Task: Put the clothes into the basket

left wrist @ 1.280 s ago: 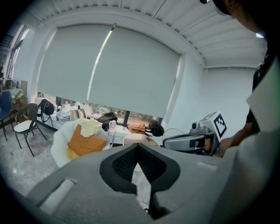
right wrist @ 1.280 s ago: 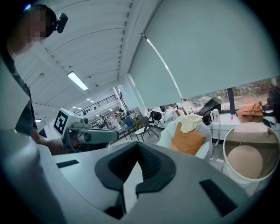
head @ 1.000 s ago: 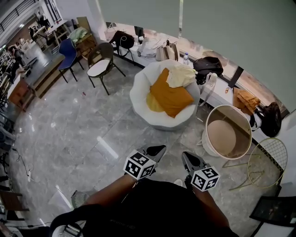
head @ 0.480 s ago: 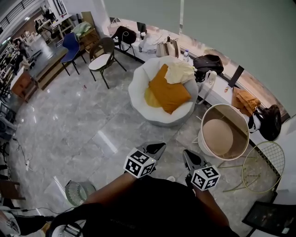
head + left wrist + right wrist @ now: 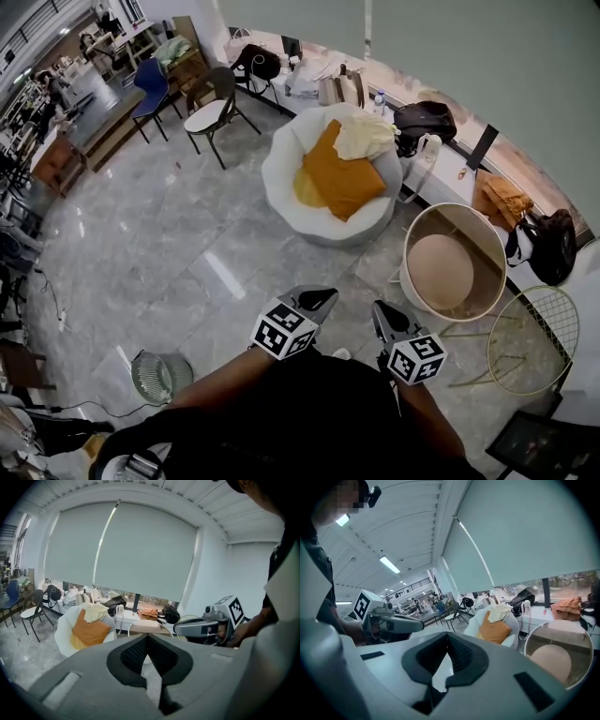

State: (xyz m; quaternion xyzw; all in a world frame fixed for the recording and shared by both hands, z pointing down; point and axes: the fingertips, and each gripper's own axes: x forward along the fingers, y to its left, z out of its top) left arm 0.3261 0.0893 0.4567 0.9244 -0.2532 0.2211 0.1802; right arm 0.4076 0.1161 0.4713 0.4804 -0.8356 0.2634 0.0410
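entry 1, nearest you: left gripper [image 5: 322, 298], held low in front of your body. its jaws are closed tip to tip with nothing between them.

entry 2: right gripper [image 5: 382, 311], just beside the left one. its jaws are also pressed together and empty.

entry 3: basket [image 5: 406, 259], round and white, standing on the grey floor [image 5: 187, 244]. it is ahead and to the right of your right gripper. it is the nearer of the task's things, and no clothes show inside it.

entry 4: armchair [image 5: 281, 173], white and rounded, beyond the basket and to its left. it is well apart from both grippers.

entry 5: clothes, piled on the seat of that armchair. there is an orange garment [image 5: 345, 178] in the middle, a cream garment [image 5: 366, 136] at the back and a yellow garment [image 5: 307, 190] at the left edge. none of them touches either gripper.

entry 6, farthest: window ledge [image 5: 441, 173] holding a black bag [image 5: 424, 117].

status, as a judgement: you are at the approach step and nothing has been picked up yet.

next move, as a judgement:
- close the gap to the armchair
- open one pair of jaws wide
- sink them into a fold of the topmost cloth and pinch firmly
- carry it the short way to the basket

a loose fold may trail or slip, so take a deep bite.
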